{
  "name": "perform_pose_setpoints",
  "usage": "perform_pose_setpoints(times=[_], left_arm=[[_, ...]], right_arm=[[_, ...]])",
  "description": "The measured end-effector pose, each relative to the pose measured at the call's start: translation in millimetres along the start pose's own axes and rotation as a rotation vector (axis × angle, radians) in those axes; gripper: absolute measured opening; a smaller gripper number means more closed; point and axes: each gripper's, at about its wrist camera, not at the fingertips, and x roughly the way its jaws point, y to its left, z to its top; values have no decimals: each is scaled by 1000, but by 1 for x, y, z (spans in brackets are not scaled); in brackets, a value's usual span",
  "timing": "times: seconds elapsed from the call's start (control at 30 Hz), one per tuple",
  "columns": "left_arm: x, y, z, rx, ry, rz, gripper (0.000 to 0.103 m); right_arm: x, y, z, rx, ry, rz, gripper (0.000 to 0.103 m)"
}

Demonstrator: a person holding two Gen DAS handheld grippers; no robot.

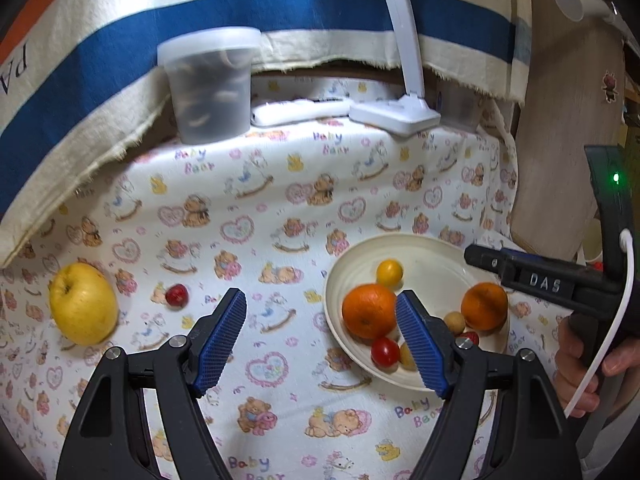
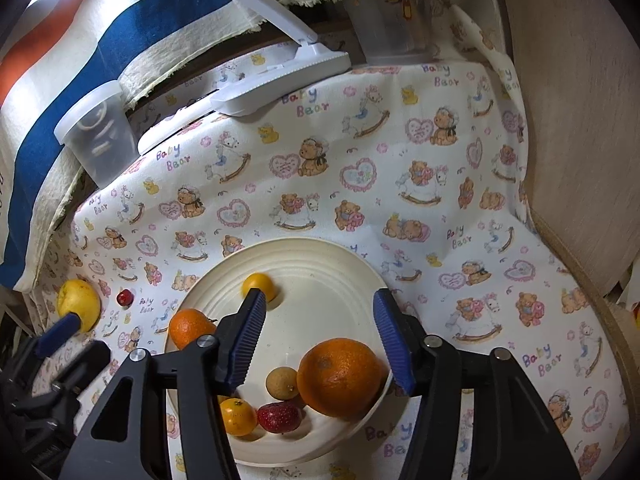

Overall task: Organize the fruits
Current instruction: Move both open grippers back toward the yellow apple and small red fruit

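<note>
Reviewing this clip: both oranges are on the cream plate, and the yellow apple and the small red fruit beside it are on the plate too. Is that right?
Not quite. Both oranges do sit on the cream plate, but the yellow apple and the small red fruit beside it lie on the printed cloth, off to the plate's left. The left wrist view shows it.

Looks like a home, probably a table in a living room or bedroom. Baby Bear tablecloth (image 1: 280, 208) with teddy prints, striped fabric (image 1: 200, 20) hung behind as a backdrop, white desk lamp (image 1: 400, 112), lidded plastic tub (image 1: 208, 84), cream plate (image 2: 320, 264) of fruit. Nothing lab-like, all very domestic.
</note>
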Motion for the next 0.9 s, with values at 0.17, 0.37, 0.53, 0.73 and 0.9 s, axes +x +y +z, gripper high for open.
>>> perform_pose_setpoints(times=[0.17,0.37,0.53,0.73,0.9], left_arm=[[-2,11,-1,35,3,52,76],[-35,48,-2,-15,-70,101,82],[-58,76,-9,-84,-126,107,83],[-63,100,-19,-117,-166,136,85],[-59,117,-23,-128,-133,196,85]], right_arm=[[-2,4,0,-8,6,26,58],[-11,13,-2,-41,-30,20,62],[-10,20,-5,-68,-37,8,62],[-8,24,-8,-86,-43,-6,62],[-13,36,-12,-131,-60,2,62]])
